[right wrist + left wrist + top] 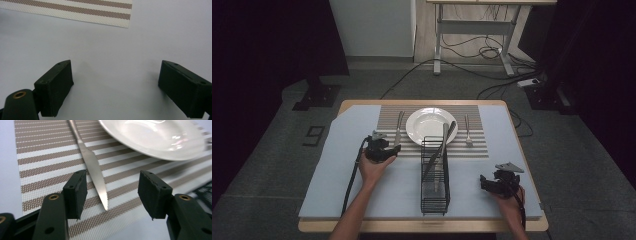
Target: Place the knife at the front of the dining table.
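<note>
1. On the wooden table, my pale blue-grey foam sheet (362, 190) covers the top as a soft work surface; everything sits on it.
2. Across its far half lies the brown-and-white striped woven placemat (387, 116), marking out the place setting.
3. Black wire cutlery rack (435, 175) stands upright at centre front, between my two hands, with utensils leaning in it so I can draw from it on either side.
4. Round white ceramic plate (424, 125) sits mid-mat, the anchor for the cutlery around it.
5. Left gripper (112, 192): jaws spread wide, nothing pinched, hovering low over the mat's near-left edge.
6. Right gripper (116, 85): jaws also spread, empty, parked over bare foam at front right, well apart from the rack, I judge it is waiting.
7. Silver steel table knife (93, 167) lies flat on the mat just beside the plate's left rim, tip pointing toward me, between my left pads but untouched; looks set down in its place.
8. Small silver fork (467, 131) lies right of the plate.
</note>
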`<act>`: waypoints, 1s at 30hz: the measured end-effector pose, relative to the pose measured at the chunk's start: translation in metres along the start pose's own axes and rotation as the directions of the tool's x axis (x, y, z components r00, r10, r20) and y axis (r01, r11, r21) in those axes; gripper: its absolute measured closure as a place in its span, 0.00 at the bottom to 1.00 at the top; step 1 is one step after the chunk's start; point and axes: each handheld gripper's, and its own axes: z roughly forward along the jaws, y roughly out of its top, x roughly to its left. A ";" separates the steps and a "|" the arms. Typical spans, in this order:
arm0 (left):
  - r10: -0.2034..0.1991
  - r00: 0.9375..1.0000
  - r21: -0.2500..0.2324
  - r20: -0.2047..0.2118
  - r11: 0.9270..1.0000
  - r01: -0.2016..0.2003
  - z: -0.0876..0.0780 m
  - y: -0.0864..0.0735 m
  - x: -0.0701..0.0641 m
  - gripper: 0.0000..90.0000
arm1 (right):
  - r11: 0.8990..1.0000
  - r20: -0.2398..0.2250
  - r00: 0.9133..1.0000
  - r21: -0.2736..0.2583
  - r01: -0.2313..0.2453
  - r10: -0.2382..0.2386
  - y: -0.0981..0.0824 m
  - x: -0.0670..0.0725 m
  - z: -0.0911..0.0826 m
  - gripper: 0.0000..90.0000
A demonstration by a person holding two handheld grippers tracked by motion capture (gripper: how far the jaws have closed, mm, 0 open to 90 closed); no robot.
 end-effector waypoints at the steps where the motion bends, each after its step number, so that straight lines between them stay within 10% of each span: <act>1: 0.005 1.000 -0.005 0.005 1.000 -0.005 -0.005 -0.001 0.001 0.44 | 1.000 0.000 1.000 0.000 0.000 0.000 0.000 0.000 0.000 0.13; 30: 0.050 0.997 0.019 0.055 0.999 -0.051 -0.081 -0.076 0.013 0.39 | 1.000 -0.001 1.000 -0.001 0.000 0.000 0.000 0.000 0.000 0.13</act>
